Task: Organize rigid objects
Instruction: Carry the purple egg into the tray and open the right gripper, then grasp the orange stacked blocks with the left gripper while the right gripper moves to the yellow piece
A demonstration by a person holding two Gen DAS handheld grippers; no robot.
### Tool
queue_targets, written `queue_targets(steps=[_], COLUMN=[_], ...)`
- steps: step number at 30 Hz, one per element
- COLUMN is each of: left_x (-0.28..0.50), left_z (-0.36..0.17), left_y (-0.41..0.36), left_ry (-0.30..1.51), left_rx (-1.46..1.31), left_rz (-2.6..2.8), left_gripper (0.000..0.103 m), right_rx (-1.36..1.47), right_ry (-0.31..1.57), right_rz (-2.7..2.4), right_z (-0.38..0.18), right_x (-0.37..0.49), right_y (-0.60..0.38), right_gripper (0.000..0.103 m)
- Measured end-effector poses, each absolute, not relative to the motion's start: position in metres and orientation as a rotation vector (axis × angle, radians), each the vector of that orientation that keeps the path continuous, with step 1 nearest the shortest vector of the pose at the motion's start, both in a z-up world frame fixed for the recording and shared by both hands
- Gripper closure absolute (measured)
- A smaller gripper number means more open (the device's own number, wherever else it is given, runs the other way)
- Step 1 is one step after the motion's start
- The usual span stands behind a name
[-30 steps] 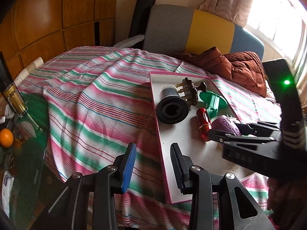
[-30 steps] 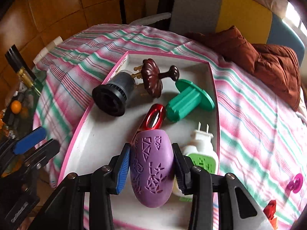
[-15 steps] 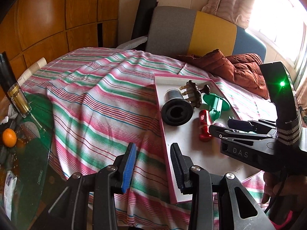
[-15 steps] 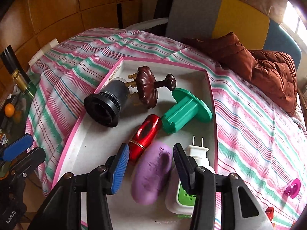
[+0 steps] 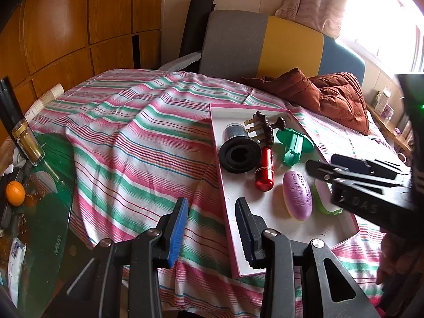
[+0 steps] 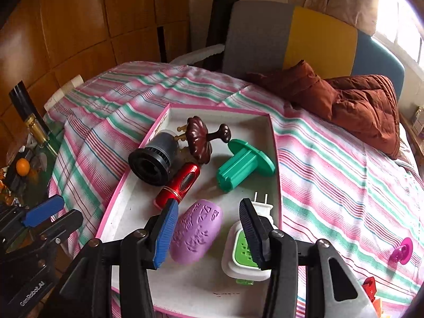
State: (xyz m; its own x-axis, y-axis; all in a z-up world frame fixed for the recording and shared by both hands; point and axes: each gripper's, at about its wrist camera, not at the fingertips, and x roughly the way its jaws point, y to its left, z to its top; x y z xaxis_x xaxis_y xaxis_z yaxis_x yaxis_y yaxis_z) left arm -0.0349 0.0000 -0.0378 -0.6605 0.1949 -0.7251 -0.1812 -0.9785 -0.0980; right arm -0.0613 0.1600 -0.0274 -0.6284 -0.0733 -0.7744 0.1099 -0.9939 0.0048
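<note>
A pink-rimmed white tray (image 6: 274, 159) (image 5: 220, 164) lies on the striped cloth. In it rest a purple oval piece (image 6: 196, 234) (image 5: 296, 194), a white and green plug-in device (image 6: 239, 257), a red cylinder (image 6: 180, 185) (image 5: 264, 171), a green flanged part (image 6: 243, 164), a dark brown knobbed piece (image 6: 200, 139) and a black and grey cylinder (image 6: 155, 159) (image 5: 239, 152). My right gripper (image 6: 208, 232) (image 5: 328, 165) hangs open above the purple piece, clear of it. My left gripper (image 5: 212, 228) stands open and empty over the tray's left rim.
A brown padded jacket (image 6: 357, 103) lies at the back right before a grey, yellow and blue chair (image 6: 288, 39). On the cloth to the right lie a pink ring piece (image 6: 402, 250) and a red piece (image 6: 369, 286). A glass table with a gold-capped bottle (image 5: 26, 143) and an orange (image 5: 15, 193) stands at the left.
My right gripper has let go of the purple piece, which now lies in the tray beside the red cylinder, and has lifted back from it. The left gripper has kept still.
</note>
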Motion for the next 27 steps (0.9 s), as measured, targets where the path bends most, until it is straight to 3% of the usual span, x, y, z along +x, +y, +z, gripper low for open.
queue_targets(steps=[17,27], left_x=[-0.031,-0.027], left_z=[-0.035,-0.033], left_y=[0.02,0.036], left_ry=[0.036,0.086], left_rx=[-1.162,-1.144], left_rz=[2.652,2.623], left_gripper=[0.065,0.065], right_rx=[1.242,1.345], right_ry=[0.068,-0.122], right_rz=[-2.96,-3.15], right_z=[0.003,0.004], right_x=[-0.017,0.023], right_y=[0.244,0.349], right_gripper=[0.055,0.054])
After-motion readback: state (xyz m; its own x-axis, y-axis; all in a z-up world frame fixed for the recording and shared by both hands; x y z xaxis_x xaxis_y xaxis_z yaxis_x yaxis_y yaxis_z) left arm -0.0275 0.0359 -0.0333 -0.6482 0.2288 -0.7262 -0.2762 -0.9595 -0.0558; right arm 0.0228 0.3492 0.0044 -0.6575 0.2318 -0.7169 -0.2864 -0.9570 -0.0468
